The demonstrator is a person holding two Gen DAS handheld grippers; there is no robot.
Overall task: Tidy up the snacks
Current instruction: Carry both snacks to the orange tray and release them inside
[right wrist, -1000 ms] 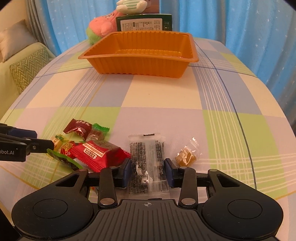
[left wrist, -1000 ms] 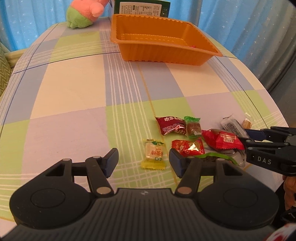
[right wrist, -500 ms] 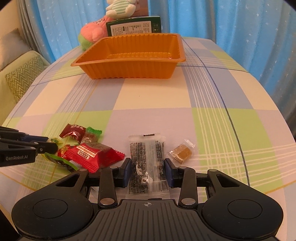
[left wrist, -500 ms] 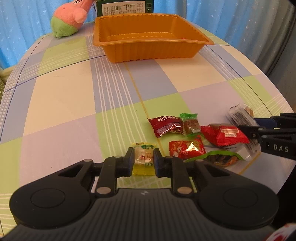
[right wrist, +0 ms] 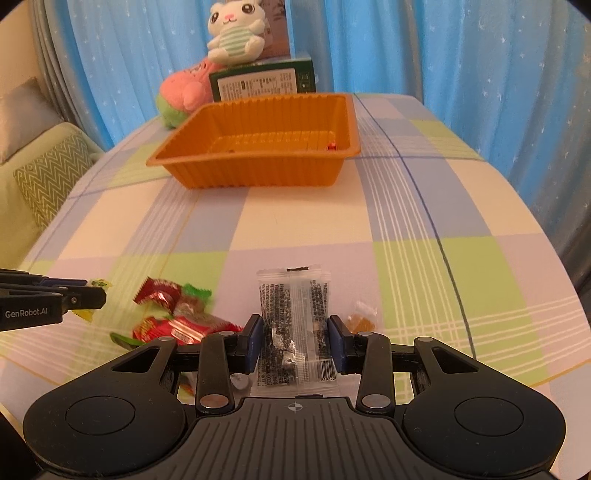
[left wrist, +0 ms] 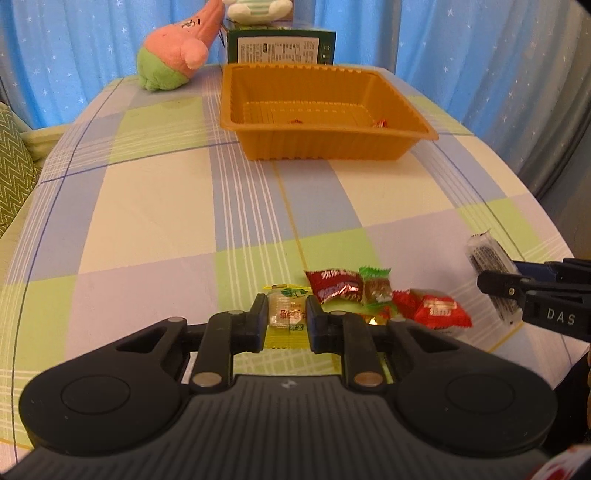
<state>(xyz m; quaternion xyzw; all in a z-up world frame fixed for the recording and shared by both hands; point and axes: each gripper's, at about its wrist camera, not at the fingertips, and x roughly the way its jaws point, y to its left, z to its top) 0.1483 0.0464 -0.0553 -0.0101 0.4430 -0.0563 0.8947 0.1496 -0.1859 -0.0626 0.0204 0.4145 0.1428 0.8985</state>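
My left gripper (left wrist: 286, 319) is shut on a yellow-green candy packet (left wrist: 287, 314) and holds it just above the checked tablecloth. My right gripper (right wrist: 294, 341) is shut on a clear packet with black print (right wrist: 293, 325), lifted off the table. Loose snacks lie between them: a dark red packet (left wrist: 334, 285), a green-ended candy (left wrist: 376, 288) and a bright red packet (left wrist: 437, 312). A small amber candy (right wrist: 360, 319) lies right of my right gripper. The orange tray (left wrist: 325, 146) stands at the far middle, with a small red candy (left wrist: 380, 123) in its right corner.
A pink and green plush (left wrist: 173, 61) and a green box (left wrist: 280, 46) with a white plush (right wrist: 234, 31) on top stand behind the tray. Blue curtains hang behind. A sofa cushion (right wrist: 50, 177) is off the table's left edge.
My left gripper closed on the yellow-green packet and lifted it. My right gripper rose with the clear packet. Both views now tilt up toward the tray.
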